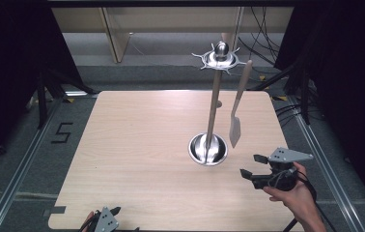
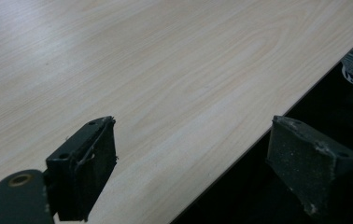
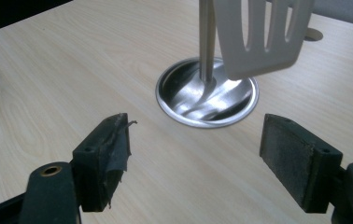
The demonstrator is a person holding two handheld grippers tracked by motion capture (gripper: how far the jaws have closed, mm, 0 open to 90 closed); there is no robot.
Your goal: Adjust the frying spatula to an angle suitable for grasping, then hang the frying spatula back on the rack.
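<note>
- Black right gripper, held in your hand at the table's near right edge, is released and empty, aimed at the stand.
- Left gripper rests released at the near edge.
- Spatula hangs from the stand's top hooks, just beyond.
- Judged step: approach. Next, raise and close on the blade.

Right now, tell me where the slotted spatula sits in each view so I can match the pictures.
High view: the spatula hangs from the stand's hook ring, right of centre, blade beside the pole, just above the round steel base.
Right gripper view: its slotted blade is at the top, right of centre, above the base, beyond the open jaws.
Left gripper view: bare table past the open jaws.
Shared landmark: the steel base.
</note>
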